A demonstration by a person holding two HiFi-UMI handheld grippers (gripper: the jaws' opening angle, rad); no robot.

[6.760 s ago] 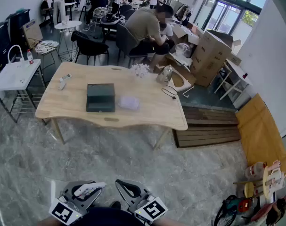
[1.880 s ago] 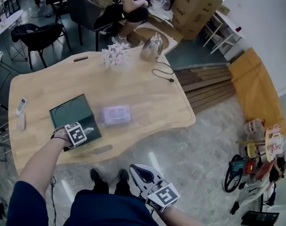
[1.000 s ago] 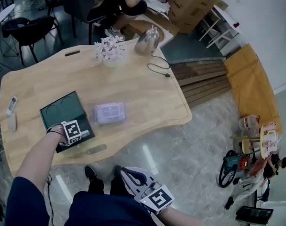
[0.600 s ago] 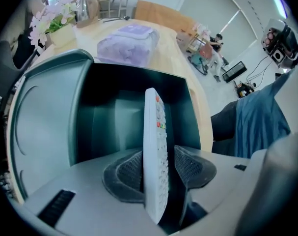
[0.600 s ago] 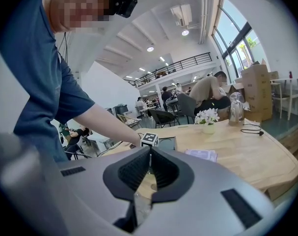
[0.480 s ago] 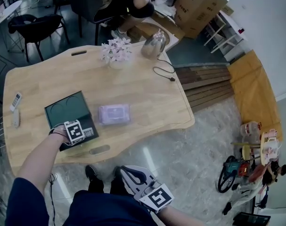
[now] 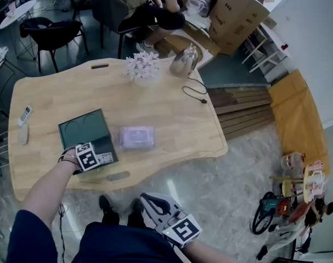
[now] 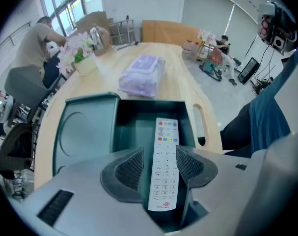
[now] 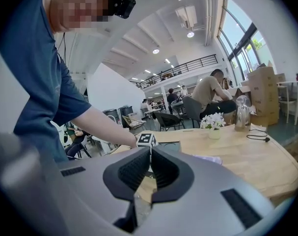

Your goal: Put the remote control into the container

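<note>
A pale wooden surface [image 7: 155,100] fills the middle of the head view, with stacked cardboard boxes [image 7: 237,10] beyond it at the upper right of the frame. On the surface's lower left part sits the dark green container [image 7: 83,129], its lid thrown open and lying flat toward the top of the frame.

The left claw [image 8: 160,167] hangs over the open compartment, pointing steeply down, the person's bare forearm reaching in from the lower left of the head view. Its jaws have just been opening and now stand wide. The right claw [image 9: 149,167] is held low at the bottom centre of the head view, off the surface's near edge, its pads drawn together with nothing between them.

A purple pack of wipes [image 7: 137,137] lies just right of the container, apart from it. A small pot of white flowers [image 7: 142,67] and a glass jug [image 7: 185,62] stand near the surface's far edge, and a black cable [image 7: 196,92] trails below the jug.

The remote control [image 8: 165,134] lies face up inside the container, on its floor, running lengthwise between the spread pads, which do not press on it. A second, smaller white remote [image 7: 24,115] lies at the surface's left edge, well apart from the container.
</note>
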